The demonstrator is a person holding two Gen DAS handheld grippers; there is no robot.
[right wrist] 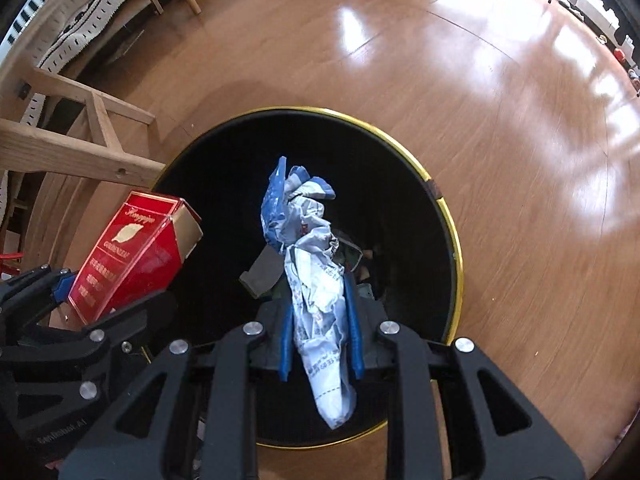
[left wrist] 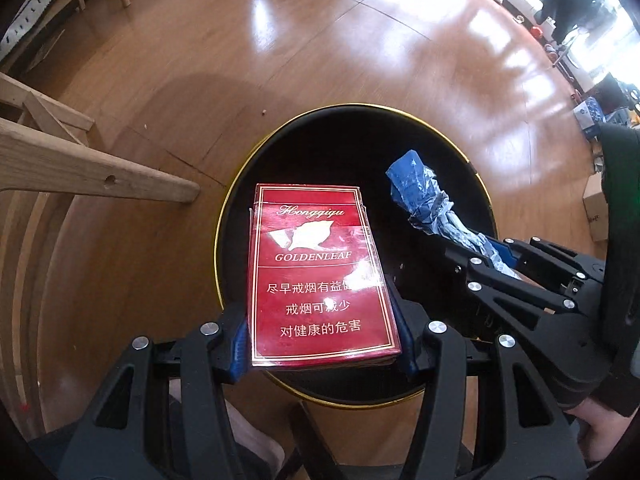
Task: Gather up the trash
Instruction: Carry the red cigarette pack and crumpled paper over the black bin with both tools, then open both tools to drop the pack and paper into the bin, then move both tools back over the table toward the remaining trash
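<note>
Claws hang over glossy wooden floor.

From the left wrist we look steeply down past the left gripper into the black gold-rimmed bin, close below. The right wrist view faces down likewise over the right gripper. Both share the bin, the wooden floor and each other's gripper

Glossy wooden floor; pale wooden frame, perhaps a chair's, at left.
</note>
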